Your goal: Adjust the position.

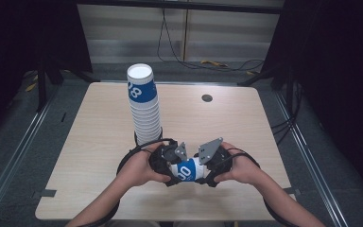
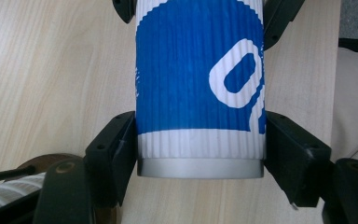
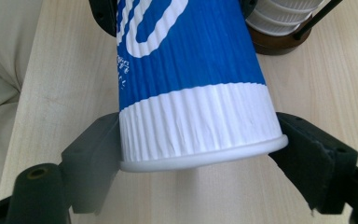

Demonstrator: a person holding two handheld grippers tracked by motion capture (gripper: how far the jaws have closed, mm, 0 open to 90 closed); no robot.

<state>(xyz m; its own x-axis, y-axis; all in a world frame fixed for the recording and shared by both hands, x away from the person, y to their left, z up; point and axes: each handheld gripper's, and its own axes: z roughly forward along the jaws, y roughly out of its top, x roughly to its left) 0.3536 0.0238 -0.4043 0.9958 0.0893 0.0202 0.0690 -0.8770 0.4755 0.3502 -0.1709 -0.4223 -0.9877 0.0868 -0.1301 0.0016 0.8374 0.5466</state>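
Note:
A blue-and-white ribbed paper cup (image 1: pixel 187 170) lies level between both grippers, just above the table's front part. My left gripper (image 1: pixel 169 166) is shut on its narrow base end. In the left gripper view both black jaws press the sides of the cup (image 2: pixel 200 84) near its grey bottom, at my left gripper (image 2: pixel 200 128). My right gripper (image 1: pixel 211 166) is shut on the wide rim end. In the right gripper view the jaws of my right gripper (image 3: pixel 198 128) flank the white band of the cup (image 3: pixel 191 93) just behind its rim.
A tall stack of the same cups (image 1: pixel 144 109) stands on a dark round base (image 3: pixel 275 46) just behind the hands, left of centre. The light wooden table (image 1: pixel 246 127) has a round cable hole (image 1: pixel 207 98) at the back. Dark floor and cables surround the table.

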